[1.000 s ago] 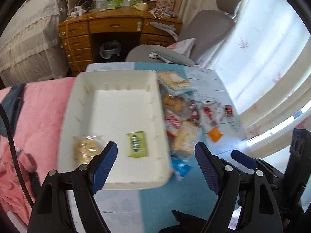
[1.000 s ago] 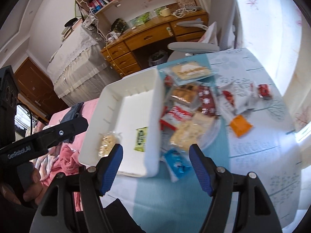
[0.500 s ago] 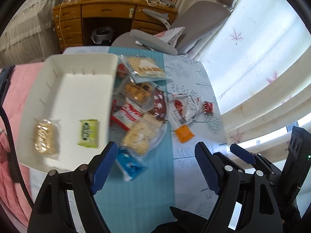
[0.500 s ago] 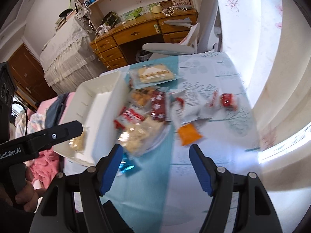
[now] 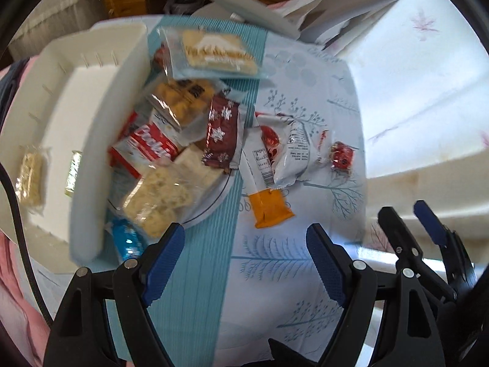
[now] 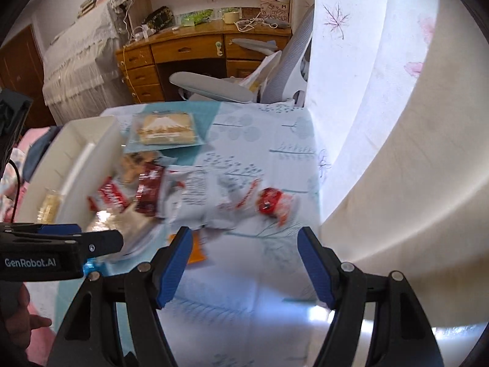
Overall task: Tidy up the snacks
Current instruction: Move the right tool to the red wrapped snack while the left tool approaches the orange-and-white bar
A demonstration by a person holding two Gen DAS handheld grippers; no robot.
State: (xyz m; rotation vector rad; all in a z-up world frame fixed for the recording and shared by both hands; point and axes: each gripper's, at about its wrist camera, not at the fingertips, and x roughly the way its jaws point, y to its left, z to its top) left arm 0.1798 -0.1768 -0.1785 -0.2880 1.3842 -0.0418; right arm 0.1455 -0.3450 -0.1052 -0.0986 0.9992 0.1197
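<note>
A white tray (image 5: 88, 159) lies at the left of the table and holds a pale rice-cake pack (image 5: 29, 174) and a small green pack (image 5: 73, 171). To its right lies a heap of snacks: a mountain-print cracker pack (image 5: 214, 52), a red cookie pack (image 5: 146, 150), a brown snowflake bar (image 5: 221, 131), white sachets (image 5: 293, 153), an orange pack (image 5: 270, 208), a red candy (image 5: 342, 159) and a blue pack (image 5: 126, 241). My left gripper (image 5: 244, 247) hangs open just in front of the orange pack. My right gripper (image 6: 244, 250) is open, empty, near the red candy (image 6: 269, 202).
A patterned blue cloth (image 5: 275, 275) covers the table, with bare cloth under both grippers. A grey office chair (image 6: 214, 88) and a wooden desk (image 6: 189, 46) stand behind the table. A white curtain (image 6: 382, 122) hangs along the right edge. Pink bedding (image 5: 12, 305) lies at the left.
Both grippers have swept to the right, from over the tray to the snack heap, and the left one has come lower. Their jaws stayed equally wide and empty.
</note>
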